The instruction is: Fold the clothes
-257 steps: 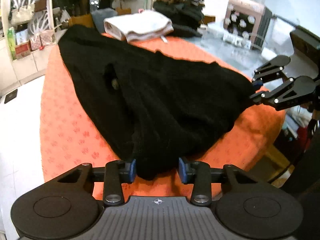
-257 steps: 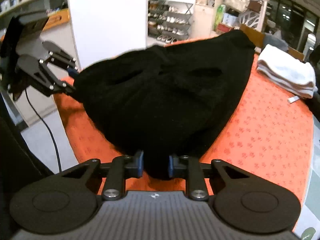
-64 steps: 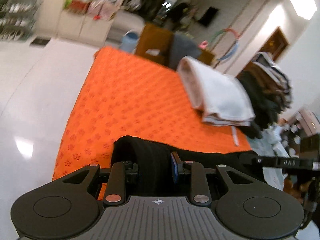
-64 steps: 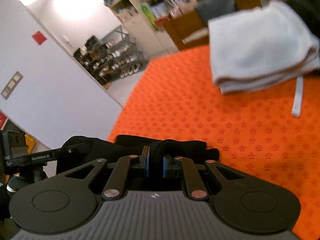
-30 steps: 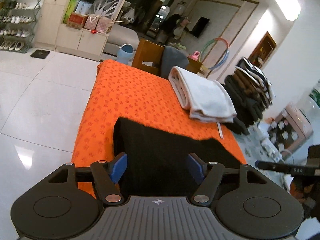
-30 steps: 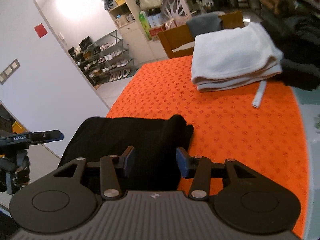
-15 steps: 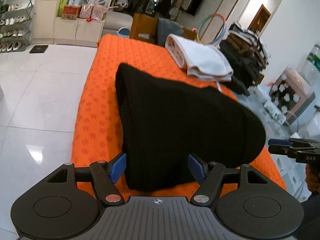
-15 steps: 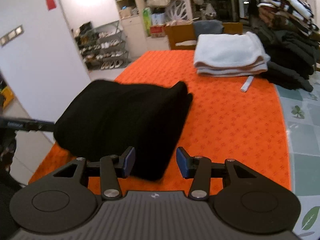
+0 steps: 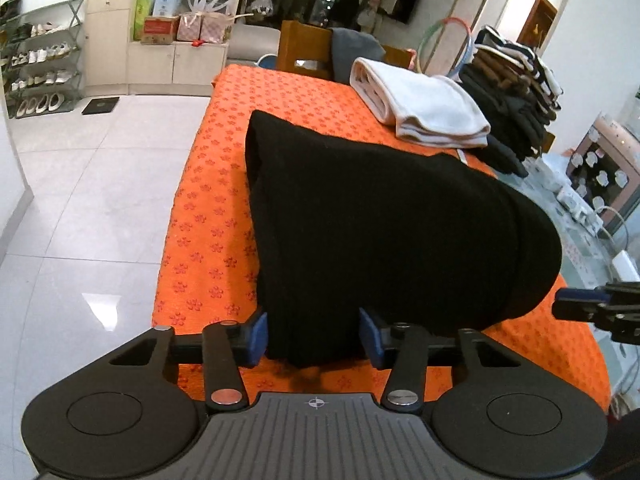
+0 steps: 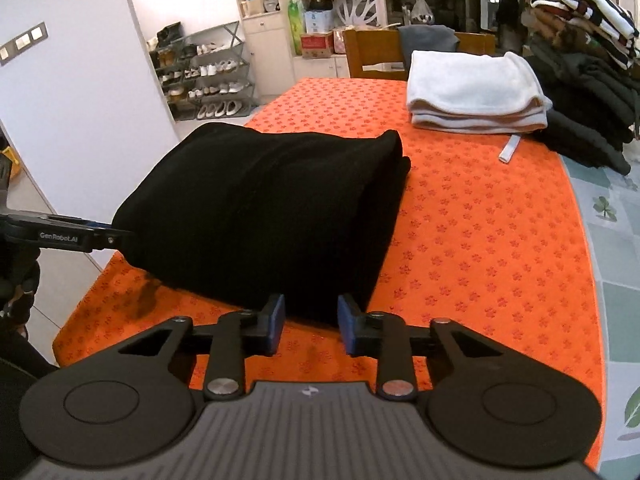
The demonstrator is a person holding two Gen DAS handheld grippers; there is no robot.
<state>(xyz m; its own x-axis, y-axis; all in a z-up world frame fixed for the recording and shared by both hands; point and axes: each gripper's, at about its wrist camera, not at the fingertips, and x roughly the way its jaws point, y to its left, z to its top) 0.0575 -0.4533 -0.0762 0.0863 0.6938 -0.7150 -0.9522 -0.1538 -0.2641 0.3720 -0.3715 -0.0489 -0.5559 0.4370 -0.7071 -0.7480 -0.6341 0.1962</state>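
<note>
Black garment (image 9: 380, 216), folded, on orange cloth (image 9: 208, 216)

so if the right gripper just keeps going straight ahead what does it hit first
Most likely the near edge of the folded black garment, which sits between the open fingers of the right gripper on the orange cloth.

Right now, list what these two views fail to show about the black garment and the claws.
- Black garment: inner folds, sleeves and underside, hidden beneath its own top layer in both views.
- Right claw, left wrist view: only a tip shows, cut by the right edge.
- Left claw, right wrist view: cut off by the left edge, spread unreadable there.
</note>
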